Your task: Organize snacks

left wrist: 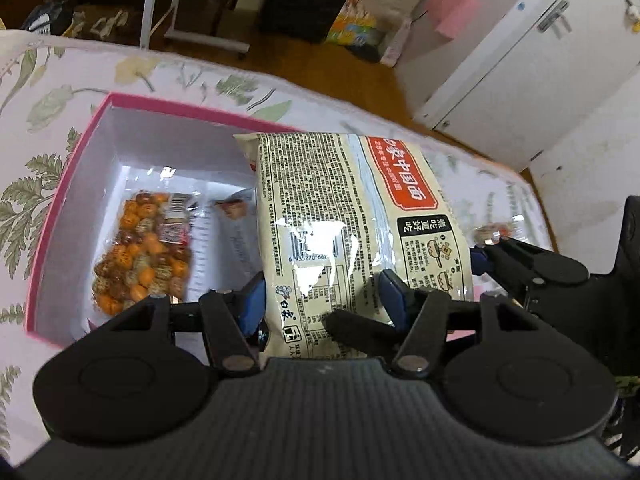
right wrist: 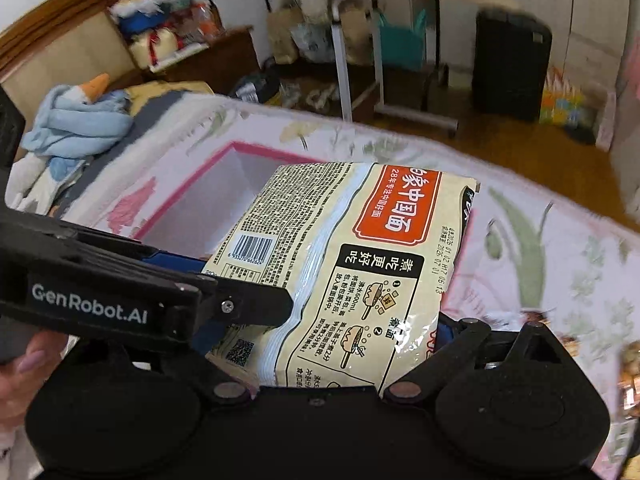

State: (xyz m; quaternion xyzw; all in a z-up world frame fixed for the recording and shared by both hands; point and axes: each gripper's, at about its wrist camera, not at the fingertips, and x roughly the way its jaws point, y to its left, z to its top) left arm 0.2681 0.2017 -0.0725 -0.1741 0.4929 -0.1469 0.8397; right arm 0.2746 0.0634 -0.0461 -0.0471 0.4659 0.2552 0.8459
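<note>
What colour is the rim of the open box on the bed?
Pink, with a white inside; the box shows best in the left wrist view.

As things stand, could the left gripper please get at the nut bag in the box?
Probably not: the left gripper is clamped on the noodle pack, though the nut bag lies uncovered in the box.

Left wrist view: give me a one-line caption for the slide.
Left gripper carries a noodle packet over a pink-rimmed box already holding a bag of mixed nuts.
</note>
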